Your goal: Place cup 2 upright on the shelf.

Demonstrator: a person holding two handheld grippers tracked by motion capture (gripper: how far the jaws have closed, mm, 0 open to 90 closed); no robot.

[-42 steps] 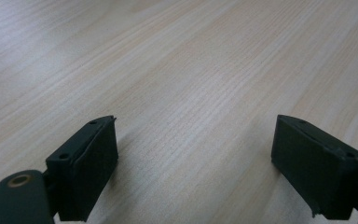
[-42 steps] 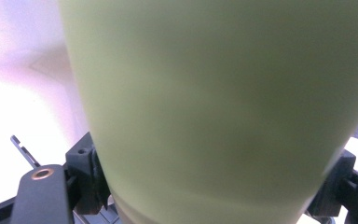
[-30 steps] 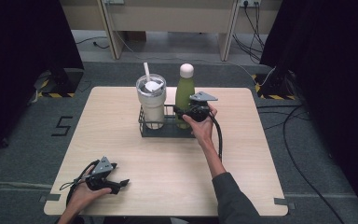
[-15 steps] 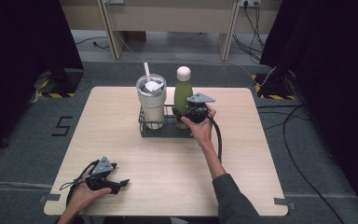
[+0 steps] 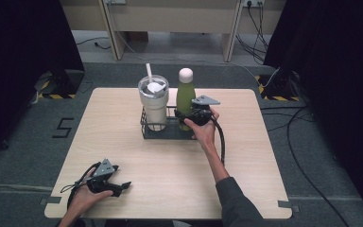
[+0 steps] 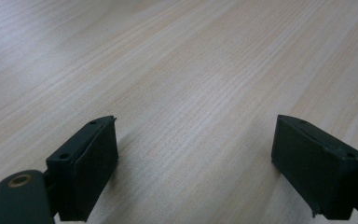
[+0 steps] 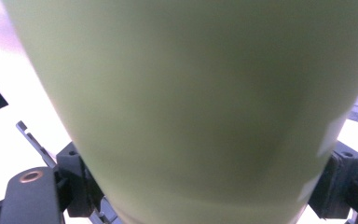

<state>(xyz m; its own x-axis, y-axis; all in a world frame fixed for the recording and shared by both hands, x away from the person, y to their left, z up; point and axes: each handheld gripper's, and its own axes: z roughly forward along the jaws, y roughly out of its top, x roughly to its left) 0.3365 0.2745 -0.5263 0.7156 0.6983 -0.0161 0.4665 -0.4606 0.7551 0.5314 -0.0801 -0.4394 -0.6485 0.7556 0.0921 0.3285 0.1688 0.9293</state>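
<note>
We have the right gripper [image 5: 189, 115] clamped on the green bottle [image 7: 191, 107], body squeezed between its jaws, standing in the wire caddy [image 5: 163, 132]. Left gripper [image 6: 196, 163] jaws spread wide over bare table [image 6: 177, 70].

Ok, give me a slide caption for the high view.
Right tool clamped on the green bottle in the wire caddy; left tool rests open on the table.
</note>
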